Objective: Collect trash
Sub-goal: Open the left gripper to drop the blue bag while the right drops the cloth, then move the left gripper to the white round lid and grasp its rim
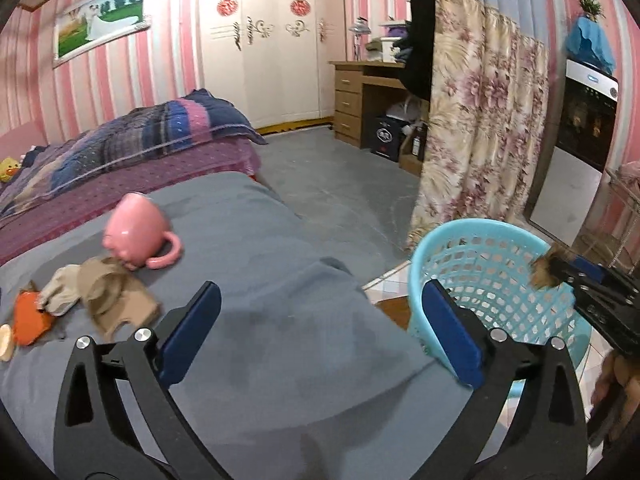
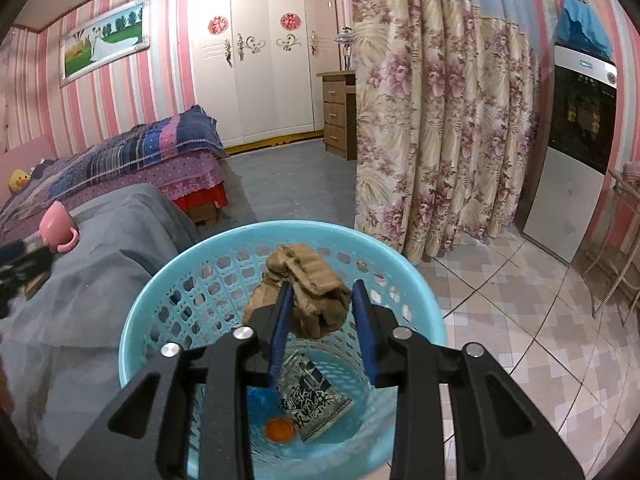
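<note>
One crumpled brown cardboard scrap [image 2: 308,292] sits between my right gripper [image 2: 324,304] jaws, which look partly parted around it, right over the blue basket [image 2: 144,320], while my left gripper [image 1: 320,332] gapes wide and empty beside that basket.

The left gripper [image 1: 320,332] is seen with its blue pads spread wide and nothing between them, held above a grey cover [image 1: 248,280]. On the cover, at the left, a tipped pink mug [image 1: 136,232], crumpled brown cardboard [image 1: 108,296] and an orange scrap [image 1: 30,316] are seen. At the right, a brown scrap [image 1: 545,271] is carried by the right gripper [image 1: 560,274] over the blue basket [image 1: 492,264]
</note>
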Action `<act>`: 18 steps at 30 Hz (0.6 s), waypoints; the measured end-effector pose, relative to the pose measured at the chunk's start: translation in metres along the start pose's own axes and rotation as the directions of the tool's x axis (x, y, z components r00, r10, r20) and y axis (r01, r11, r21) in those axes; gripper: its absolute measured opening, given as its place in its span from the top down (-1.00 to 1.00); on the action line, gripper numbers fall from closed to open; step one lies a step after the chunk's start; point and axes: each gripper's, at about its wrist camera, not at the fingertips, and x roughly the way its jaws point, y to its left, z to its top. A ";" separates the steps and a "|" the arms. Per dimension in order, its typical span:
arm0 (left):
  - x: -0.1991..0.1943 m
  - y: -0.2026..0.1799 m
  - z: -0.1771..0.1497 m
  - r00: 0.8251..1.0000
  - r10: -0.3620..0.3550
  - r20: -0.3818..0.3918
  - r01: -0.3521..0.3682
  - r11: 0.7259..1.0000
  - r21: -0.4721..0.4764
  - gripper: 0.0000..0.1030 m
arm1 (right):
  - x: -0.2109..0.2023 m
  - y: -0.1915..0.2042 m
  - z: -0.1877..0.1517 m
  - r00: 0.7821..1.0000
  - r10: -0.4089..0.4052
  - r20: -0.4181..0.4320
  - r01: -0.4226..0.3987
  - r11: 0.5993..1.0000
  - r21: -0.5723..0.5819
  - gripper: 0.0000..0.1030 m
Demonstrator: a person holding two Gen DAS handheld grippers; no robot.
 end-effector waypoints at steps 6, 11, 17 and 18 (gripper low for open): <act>-0.022 0.036 -0.003 0.998 0.051 0.024 -0.050 0.998 -0.025 -0.89 | -0.004 0.012 0.007 0.999 -0.040 0.022 0.040 0.999 0.002 -0.53; -0.033 0.068 -0.012 0.996 0.083 0.029 -0.081 0.995 -0.052 -0.89 | -0.016 0.034 0.005 0.998 -0.046 0.047 0.047 0.999 -0.013 -0.83; -0.043 0.106 -0.011 0.993 0.118 0.026 -0.115 0.988 -0.102 -0.89 | -0.028 0.080 0.007 0.997 -0.025 0.067 0.031 0.996 -0.088 -0.88; -0.045 0.112 -0.012 0.992 0.124 0.027 -0.120 0.987 -0.110 -0.89 | -0.029 0.089 0.008 0.997 -0.012 0.070 0.019 0.995 -0.096 -0.88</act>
